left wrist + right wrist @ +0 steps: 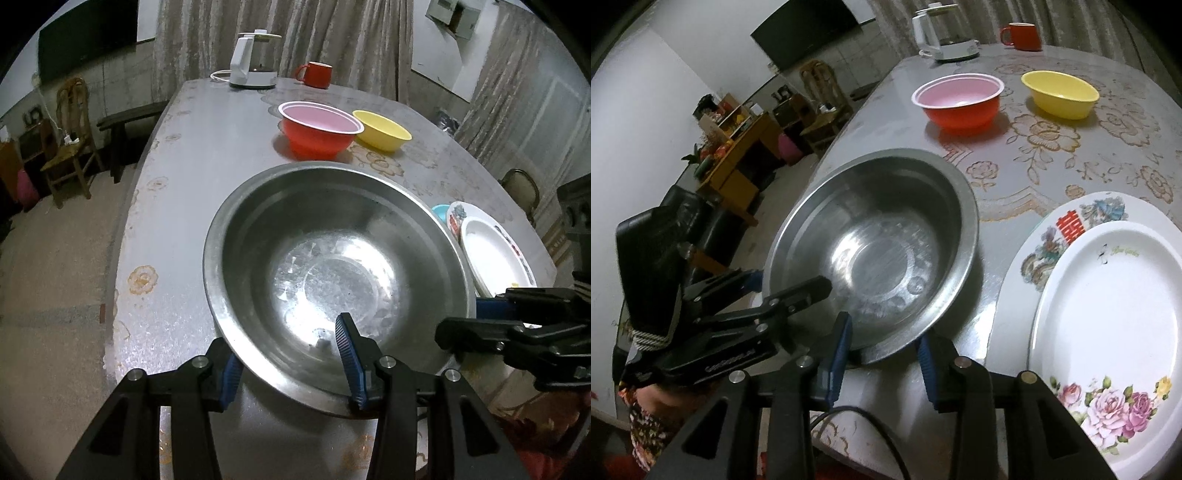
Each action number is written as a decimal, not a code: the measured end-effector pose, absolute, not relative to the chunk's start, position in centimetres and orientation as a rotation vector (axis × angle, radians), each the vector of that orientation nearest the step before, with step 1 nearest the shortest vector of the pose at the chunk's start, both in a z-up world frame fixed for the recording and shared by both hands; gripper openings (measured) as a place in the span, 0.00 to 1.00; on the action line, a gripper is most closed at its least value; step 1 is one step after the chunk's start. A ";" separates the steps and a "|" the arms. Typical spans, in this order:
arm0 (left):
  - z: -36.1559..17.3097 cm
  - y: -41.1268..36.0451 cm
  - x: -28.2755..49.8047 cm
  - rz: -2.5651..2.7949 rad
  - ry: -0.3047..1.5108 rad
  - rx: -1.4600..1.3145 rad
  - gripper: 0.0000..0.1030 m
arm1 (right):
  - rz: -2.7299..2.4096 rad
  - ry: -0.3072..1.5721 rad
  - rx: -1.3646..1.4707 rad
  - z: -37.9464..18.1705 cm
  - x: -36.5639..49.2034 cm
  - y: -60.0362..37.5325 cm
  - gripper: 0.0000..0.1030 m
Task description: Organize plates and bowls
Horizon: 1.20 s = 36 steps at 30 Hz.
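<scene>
A large steel basin (332, 266) sits near the table's front edge; it also shows in the right wrist view (879, 247). My left gripper (291, 365) straddles its near rim, one finger inside and one outside, jaws apart. My right gripper (882, 350) straddles the rim at another spot, also with a gap. A red bowl (319, 129) and a yellow bowl (382, 130) stand farther back. Two stacked white plates (1108, 317) lie to the right of the basin.
A white kettle (253, 59) and a red mug (316, 74) stand at the table's far end. The table (207, 147) has a patterned plastic cover. Its left edge drops to the floor, with wooden chairs (72, 140) and a bench beyond.
</scene>
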<state>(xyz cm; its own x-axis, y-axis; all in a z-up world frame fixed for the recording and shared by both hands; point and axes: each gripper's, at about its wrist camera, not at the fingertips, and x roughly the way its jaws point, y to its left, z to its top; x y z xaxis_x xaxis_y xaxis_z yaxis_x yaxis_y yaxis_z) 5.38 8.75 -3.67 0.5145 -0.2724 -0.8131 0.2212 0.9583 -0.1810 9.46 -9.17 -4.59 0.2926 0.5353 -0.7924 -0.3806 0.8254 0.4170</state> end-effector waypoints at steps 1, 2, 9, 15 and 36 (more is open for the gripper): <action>-3.6 8.7 5.3 -0.300 0.987 -0.054 0.46 | 0.624 1.121 0.162 -4.6 9.3 -9.2 0.37; -3.5 8.7 5.3 -0.303 0.984 -0.051 0.46 | 0.636 1.123 0.169 -4.5 9.2 -9.5 0.38; -3.3 8.7 5.0 -0.304 0.995 -0.054 0.48 | 0.601 1.078 0.176 -3.3 8.5 -12.4 0.38; -2.8 8.5 4.9 -0.299 1.008 -0.038 0.55 | 0.559 1.039 0.213 -2.4 8.6 -15.0 0.38; 2.0 6.0 7.1 -0.329 0.959 -0.134 0.77 | 0.475 0.976 0.285 -1.3 10.9 -20.1 0.38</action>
